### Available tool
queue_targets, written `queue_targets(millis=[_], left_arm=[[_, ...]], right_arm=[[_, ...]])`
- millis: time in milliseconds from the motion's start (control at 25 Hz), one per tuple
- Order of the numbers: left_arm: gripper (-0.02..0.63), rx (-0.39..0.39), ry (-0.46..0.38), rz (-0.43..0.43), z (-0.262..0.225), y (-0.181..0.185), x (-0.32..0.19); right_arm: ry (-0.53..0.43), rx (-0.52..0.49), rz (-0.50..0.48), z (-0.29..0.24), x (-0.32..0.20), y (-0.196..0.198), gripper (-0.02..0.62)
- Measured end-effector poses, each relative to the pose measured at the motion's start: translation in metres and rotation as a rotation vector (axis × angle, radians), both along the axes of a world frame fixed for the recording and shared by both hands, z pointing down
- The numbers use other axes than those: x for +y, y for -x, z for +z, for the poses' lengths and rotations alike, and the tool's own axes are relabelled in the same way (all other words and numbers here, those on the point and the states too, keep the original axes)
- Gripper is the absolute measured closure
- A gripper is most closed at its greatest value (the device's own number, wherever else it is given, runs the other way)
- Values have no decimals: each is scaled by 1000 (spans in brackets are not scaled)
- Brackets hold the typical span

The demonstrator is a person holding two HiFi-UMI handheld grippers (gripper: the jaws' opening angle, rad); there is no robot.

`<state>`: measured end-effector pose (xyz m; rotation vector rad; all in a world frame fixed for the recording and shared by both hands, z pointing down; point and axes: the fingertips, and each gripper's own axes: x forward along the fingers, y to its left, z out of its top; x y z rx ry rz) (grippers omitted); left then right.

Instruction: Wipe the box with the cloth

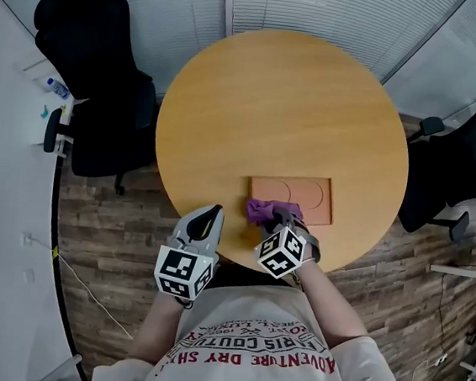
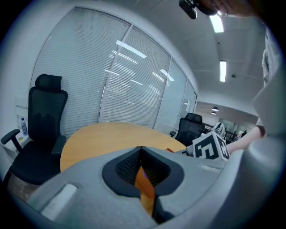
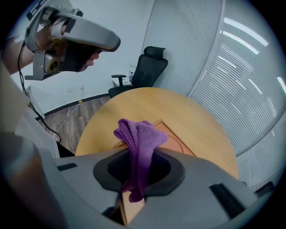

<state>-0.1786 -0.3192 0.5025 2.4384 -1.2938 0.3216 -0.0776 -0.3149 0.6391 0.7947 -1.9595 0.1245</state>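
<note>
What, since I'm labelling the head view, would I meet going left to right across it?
Left black chair → left gripper → right gripper, clamping the purple cloth → right black chair.

Shirt (image 1: 254, 358) print, large red line: "ADVENTURE DRY SH…", upside down in the head view
Shirt print, next line: "…RIS COUTU…", partly legible
Smaller shirt lines: too blurred to read
Left marker cube (image 1: 184, 273), right marker cube (image 1: 280, 253): black-and-white square codes, no letters

Left claw (image 2: 141, 149) closed, empty; round table (image 2: 103, 136) ahead.
</note>
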Motion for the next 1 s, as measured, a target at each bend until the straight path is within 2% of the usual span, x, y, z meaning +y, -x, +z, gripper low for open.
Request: queue_targets(millis=[280, 480, 560, 720, 1000], left_arm=[[597, 3, -13, 74, 1, -11, 17], [598, 6, -16, 93, 3, -12, 20], [597, 16, -17, 98, 1, -12, 19], [597, 14, -31, 109, -4, -20, 15], [597, -2, -62, 93, -15, -48, -3]], right_arm=[[24, 11, 34, 2, 40, -5, 518], [130, 7, 10, 14, 73, -4, 517], [146, 6, -5, 12, 77, -8, 515], [70, 21, 8, -12, 63, -32, 515], [-59, 39, -10, -48, 8, -66, 515]])
